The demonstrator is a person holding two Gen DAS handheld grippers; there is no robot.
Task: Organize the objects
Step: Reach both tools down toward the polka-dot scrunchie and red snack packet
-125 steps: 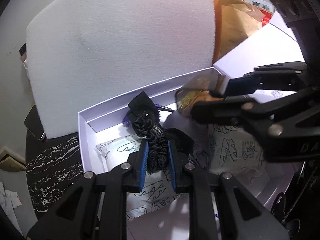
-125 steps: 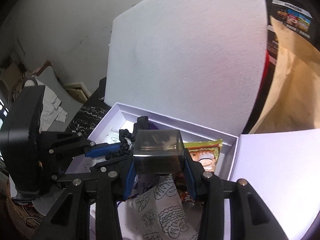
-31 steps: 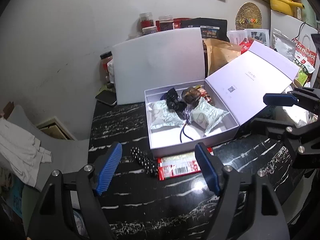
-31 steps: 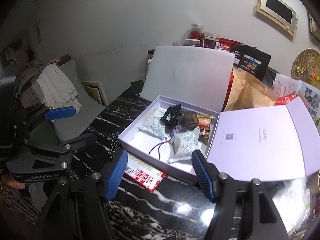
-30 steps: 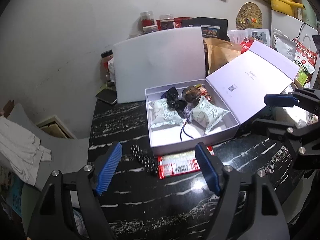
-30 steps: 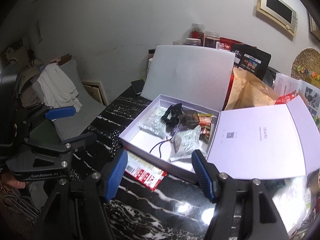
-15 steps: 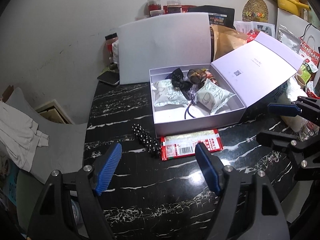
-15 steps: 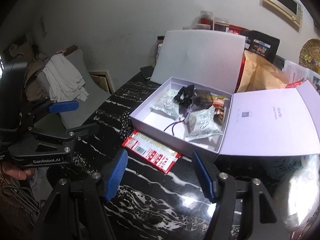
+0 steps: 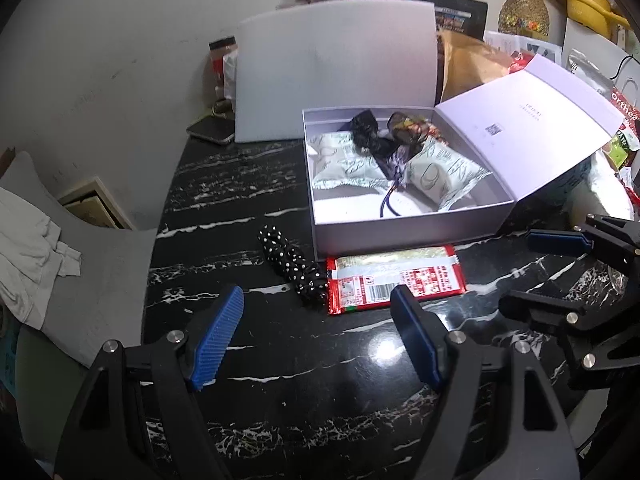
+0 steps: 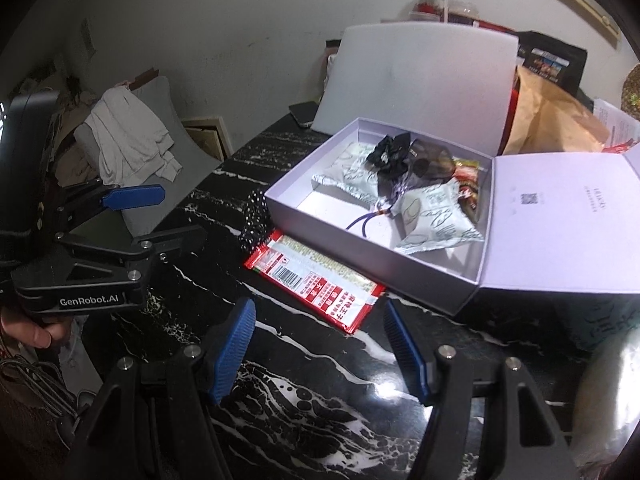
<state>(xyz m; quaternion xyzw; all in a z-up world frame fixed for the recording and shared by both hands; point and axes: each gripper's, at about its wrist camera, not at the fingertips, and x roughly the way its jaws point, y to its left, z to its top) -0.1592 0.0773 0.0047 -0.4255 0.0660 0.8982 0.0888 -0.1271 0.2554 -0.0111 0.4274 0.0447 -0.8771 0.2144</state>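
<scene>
An open white box [image 9: 400, 232] [image 10: 372, 276] stands on the black marble table. It holds two pale snack packets [image 9: 344, 164] [image 10: 436, 224], a black scrunchie [image 9: 364, 128] [image 10: 390, 152], a dark translucent case [image 9: 404, 128] [image 10: 434, 162] and a purple cord [image 9: 386, 206]. In front of the box lie a red snack packet [image 9: 394, 280] [image 10: 316, 284] and a black polka-dot scrunchie [image 9: 292, 266] [image 10: 254, 216]. My left gripper [image 9: 316, 340] [image 10: 160, 216] is open and empty, above the table near the red packet. My right gripper [image 10: 320, 348] [image 9: 536, 272] is open and empty, near it.
A white foam board [image 9: 336, 76] stands behind the box, with a phone [image 9: 210, 130] beside it. The box lid [image 9: 524, 120] lies open to the right. Bags, jars and packets crowd the back and right. A grey chair with white cloth [image 10: 128, 136] stands left of the table.
Both grippers have let go of the scrunchie and the dark case in the box, opened, and drawn back. They have since dropped lower and closer to the red packet.
</scene>
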